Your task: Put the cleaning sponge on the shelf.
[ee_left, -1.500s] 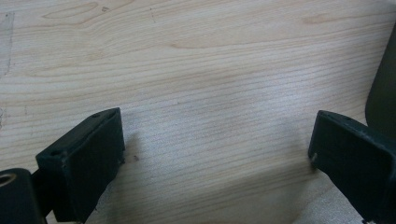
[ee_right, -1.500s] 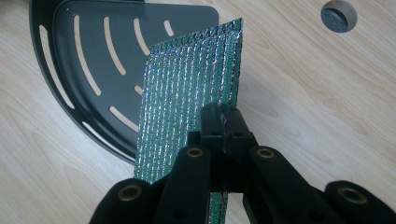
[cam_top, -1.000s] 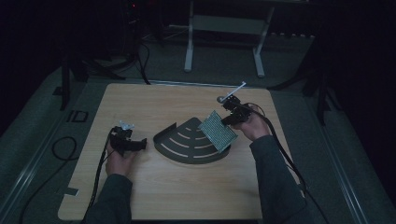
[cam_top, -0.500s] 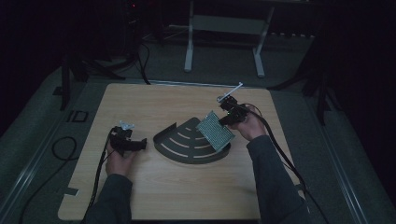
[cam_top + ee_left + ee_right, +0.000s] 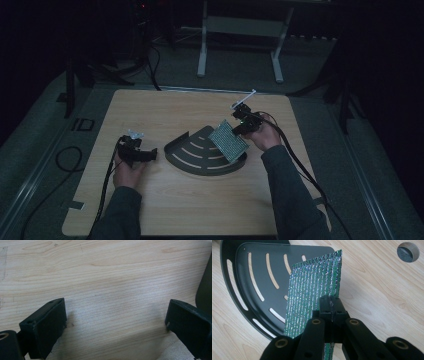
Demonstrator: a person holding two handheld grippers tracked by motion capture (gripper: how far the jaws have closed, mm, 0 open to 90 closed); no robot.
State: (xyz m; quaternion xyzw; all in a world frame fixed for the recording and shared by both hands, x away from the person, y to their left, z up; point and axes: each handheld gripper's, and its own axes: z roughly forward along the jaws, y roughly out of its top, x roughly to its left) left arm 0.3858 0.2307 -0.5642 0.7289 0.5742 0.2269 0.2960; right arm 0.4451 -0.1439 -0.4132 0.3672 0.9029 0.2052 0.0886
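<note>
Right hand-held gripper (image 5: 331,311): clamped on one edge of thin green rectangular mesh-textured sheet (image 5: 312,292); jaws pressed together, sheet between them.
Sheet position: held tilted, edge-up, above right part of black quarter-round slotted metal tray (image 5: 197,155); far end hanging over tray floor, whether touching cannot be told.
Sheet long axis: running away from right jaws, toward tray's curved rim in right gripper view.
Tray position: flat on light wooden table (image 5: 165,200), near centre, between both hands.
Left hand-held gripper (image 5: 140,152): jaws spread wide, empty; bare wood between them in left gripper view; parked on table just left of tray.
Nearer hand: right, already over tray; left apart from sheet.
Key relation: sheet directly over tray, so likely lowering and release onto tray floor.
Risk (judgement): sheet limp-looking, may land askew over rim.
</note>
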